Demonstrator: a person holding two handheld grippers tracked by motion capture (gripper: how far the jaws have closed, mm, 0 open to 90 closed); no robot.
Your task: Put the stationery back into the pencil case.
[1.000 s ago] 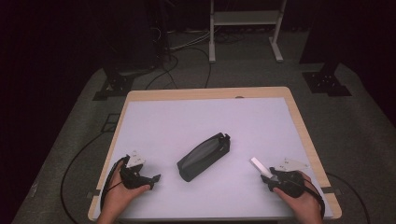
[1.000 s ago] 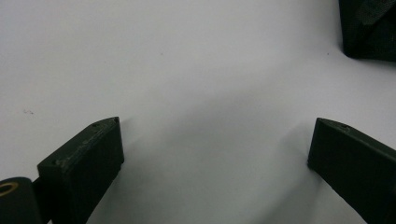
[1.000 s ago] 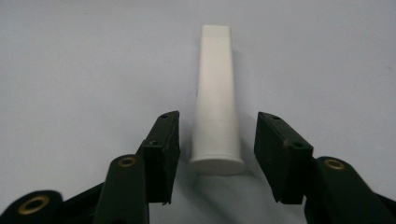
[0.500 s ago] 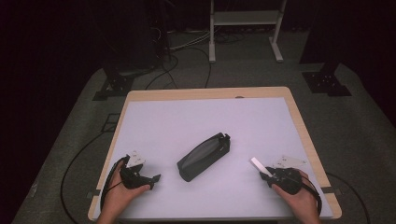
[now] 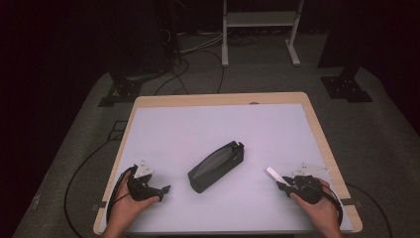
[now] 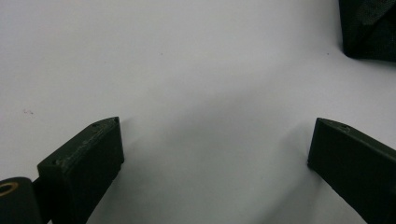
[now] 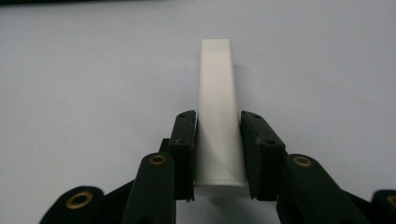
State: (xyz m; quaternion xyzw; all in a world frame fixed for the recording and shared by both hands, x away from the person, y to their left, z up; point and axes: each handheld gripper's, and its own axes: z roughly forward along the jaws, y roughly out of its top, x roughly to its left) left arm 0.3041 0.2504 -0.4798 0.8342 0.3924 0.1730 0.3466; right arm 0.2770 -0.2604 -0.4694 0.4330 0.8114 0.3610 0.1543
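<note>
the tabletop (image 5: pixel 198 124) is filling the middle of the high view, pale with a wooden rim, and most of its surface is lying bare. the dark zip pouch (image 5: pixel 216 166) is sitting slantwise just below the centre of the frame, well apart from both hands. the left tongs (image 5: pixel 161 190) are resting at the lower left of the high view; in the left gripper view the jaws are standing wide apart over bare tabletop, holding nothing, with a corner of the pouch at the upper right. the right tongs (image 7: pixel 218 140) have just been closing, and their jaws are now pinching the near end of the white stick (image 7: pixel 216 102), which is lying flat at the lower right of the high view and pointing toward the pouch.

to do this pickup well, i'd judge the grip should be staying square on the stick's sides, then lifting straight up so the far end isn't dragging.

the table's right rim is lying near the right hand, so moving inward toward the centre is looking safest; open room is lying between stick and pouch.
</note>
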